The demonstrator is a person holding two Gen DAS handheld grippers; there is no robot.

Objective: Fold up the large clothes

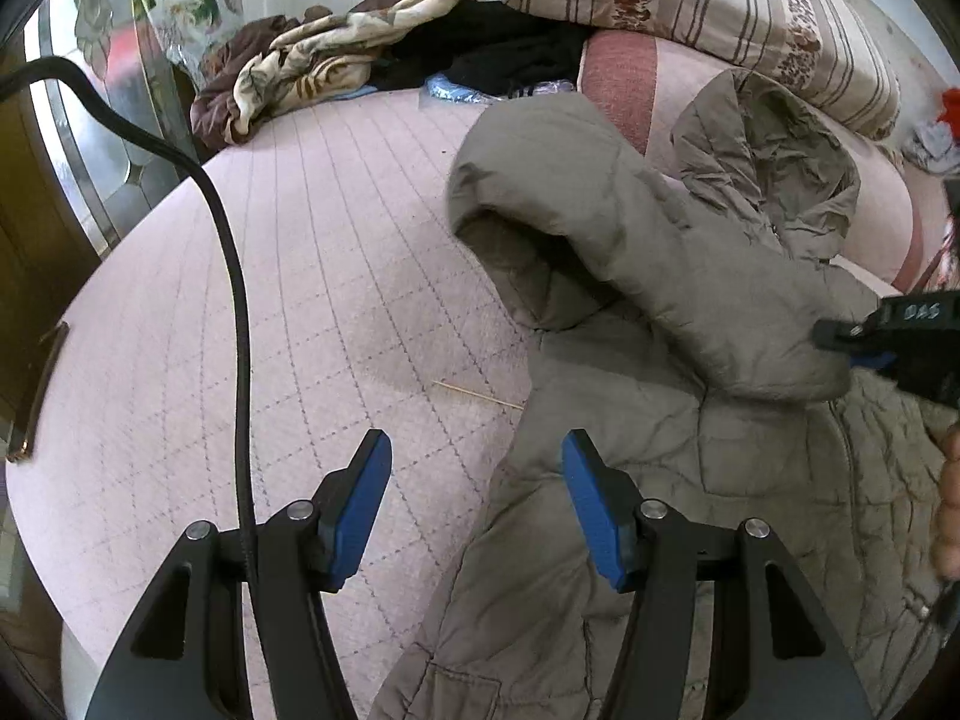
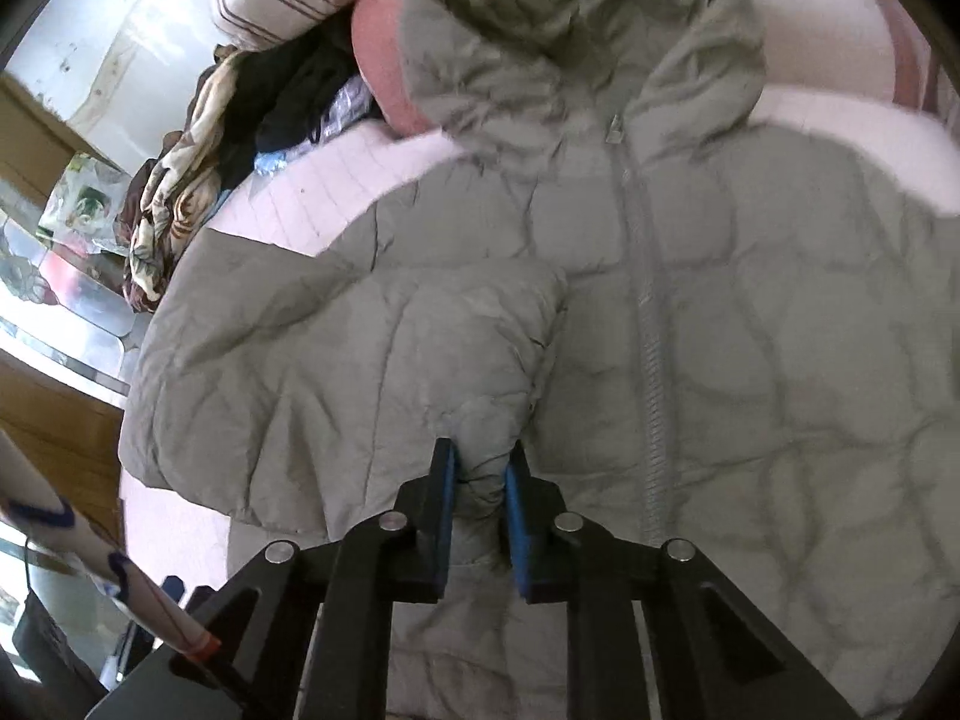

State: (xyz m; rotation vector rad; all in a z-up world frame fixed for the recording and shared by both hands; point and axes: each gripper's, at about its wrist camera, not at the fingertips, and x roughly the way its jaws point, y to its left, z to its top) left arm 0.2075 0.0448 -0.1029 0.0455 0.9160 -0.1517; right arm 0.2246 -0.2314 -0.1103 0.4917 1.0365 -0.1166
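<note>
Grey-green quilted hooded jacket (image 2: 690,312), zipped, front up on the bed, one sleeve (image 1: 630,240) folded across

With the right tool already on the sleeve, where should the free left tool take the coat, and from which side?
Probably the coat's near side edge, just ahead of the open left tool. Come in from the bare bedspread side: that edge lies thin and flat there, unlike the puffy folded sleeve.

Right hand-held gripper (image 1: 864,339) reads perhaps "045"
</note>
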